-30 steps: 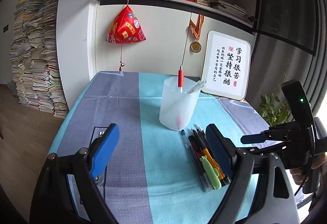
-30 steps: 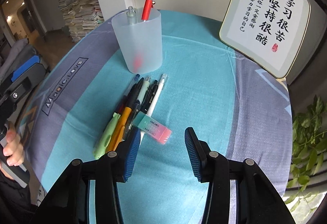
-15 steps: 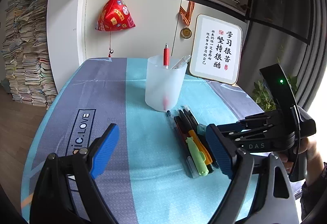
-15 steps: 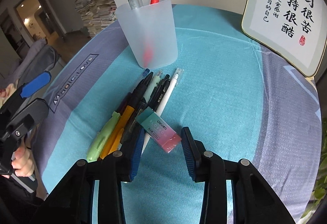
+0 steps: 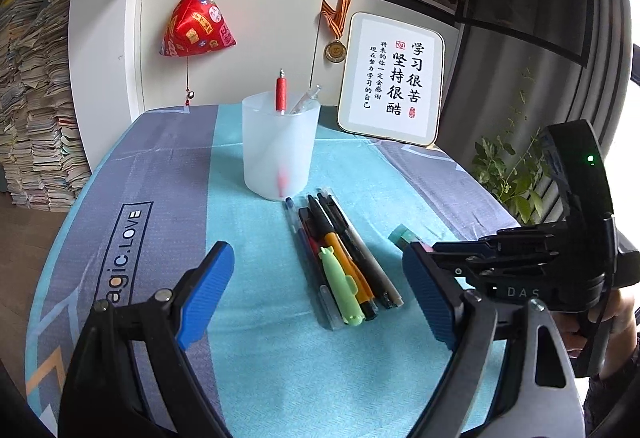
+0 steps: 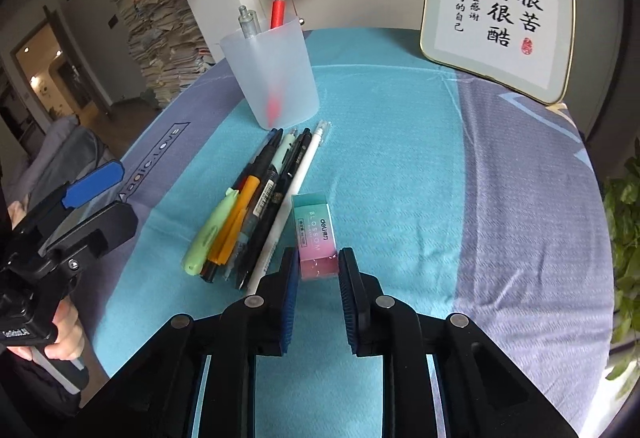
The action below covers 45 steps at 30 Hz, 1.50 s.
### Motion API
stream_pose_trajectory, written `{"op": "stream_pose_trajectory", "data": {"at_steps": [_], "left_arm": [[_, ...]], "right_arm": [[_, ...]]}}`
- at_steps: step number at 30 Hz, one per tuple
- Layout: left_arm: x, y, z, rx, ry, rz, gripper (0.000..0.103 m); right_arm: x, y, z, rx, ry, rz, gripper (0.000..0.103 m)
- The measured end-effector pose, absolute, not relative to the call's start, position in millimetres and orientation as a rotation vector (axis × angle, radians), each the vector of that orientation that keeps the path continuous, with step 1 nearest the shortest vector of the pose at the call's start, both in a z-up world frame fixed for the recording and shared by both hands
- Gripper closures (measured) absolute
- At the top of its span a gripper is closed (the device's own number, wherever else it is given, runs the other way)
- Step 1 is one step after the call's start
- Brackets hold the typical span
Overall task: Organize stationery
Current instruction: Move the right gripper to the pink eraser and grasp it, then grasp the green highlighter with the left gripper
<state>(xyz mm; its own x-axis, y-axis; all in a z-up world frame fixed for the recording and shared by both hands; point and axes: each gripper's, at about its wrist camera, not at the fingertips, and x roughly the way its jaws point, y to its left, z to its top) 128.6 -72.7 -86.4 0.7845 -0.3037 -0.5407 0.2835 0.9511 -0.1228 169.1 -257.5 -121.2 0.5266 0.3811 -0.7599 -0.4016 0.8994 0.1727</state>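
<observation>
Since a second ago your right gripper (image 6: 319,267) has come forward and down over the eraser (image 6: 315,234), and its fingers have just been closing; they now stand narrow on either side of the eraser's pink near end, so close that you cannot tell whether the pads press it yet. That eraser lies flat on the tabletop (image 6: 420,166), touching the white pen at the edge of the bundle of pens (image 6: 256,214). Beyond the pens stands the frosted cup (image 6: 276,78) (a red pen and a clear one stick up out of it). Your left gripper (image 5: 320,294) hangs with fingers wide and empty, short of the pens. A teal and grey cloth covers the tabletop. A framed calligraphy panel (image 6: 500,6) leans on the wall, a red pyramid ornament (image 5: 198,24) hangs nearby, and stacked papers (image 5: 36,110) tower at the left.
</observation>
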Motion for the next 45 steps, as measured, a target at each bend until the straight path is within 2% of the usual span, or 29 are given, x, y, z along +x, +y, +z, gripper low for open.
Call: {"op": "stream_pose_trajectory", "data": {"at_steps": [4,15,19,22,25,27,29,38,39,40,45], "left_arm": [[132,-83,-95,0.032,0.597,-0.229,0.017],[140,-88,-105,0.009,0.646,-0.27,0.019],[144,-90,-113,-0.015,0.694,-0.279,0.033],[148,-91,-120,-0.021,0.73,-0.275,0.047],[150,-90,-125,-0.048,0.752,-0.289,0.05],[150,-89,-125,-0.059,0.75,-0.308,0.059],[151,-90,-125,-0.073,0.763,-0.337,0.078],[148,-84,-124,-0.067,0.761,-0.361,0.082],[147,-83,-122,-0.067,0.751,-0.364,0.086],[146,-82,-119,-0.07,0.742,-0.375,0.095],[144,-79,-112,-0.061,0.728,-0.387,0.095]], "right_arm": [[162,-266,-123,0.03,0.903,0.432,0.081],[158,-280,-124,0.084,0.892,0.275,0.082],[156,-284,-123,0.117,0.897,0.27,0.082],[158,-289,-125,0.163,0.915,0.285,0.082],[158,-289,-125,0.167,0.911,0.285,0.082],[158,-289,-124,0.169,0.905,0.286,0.082],[158,-290,-124,0.187,0.909,0.298,0.082],[156,-294,-125,0.227,0.906,0.307,0.082],[156,-294,-124,0.227,0.905,0.307,0.082],[156,-294,-124,0.227,0.903,0.308,0.082],[156,-291,-123,0.224,0.9,0.314,0.082]]}}
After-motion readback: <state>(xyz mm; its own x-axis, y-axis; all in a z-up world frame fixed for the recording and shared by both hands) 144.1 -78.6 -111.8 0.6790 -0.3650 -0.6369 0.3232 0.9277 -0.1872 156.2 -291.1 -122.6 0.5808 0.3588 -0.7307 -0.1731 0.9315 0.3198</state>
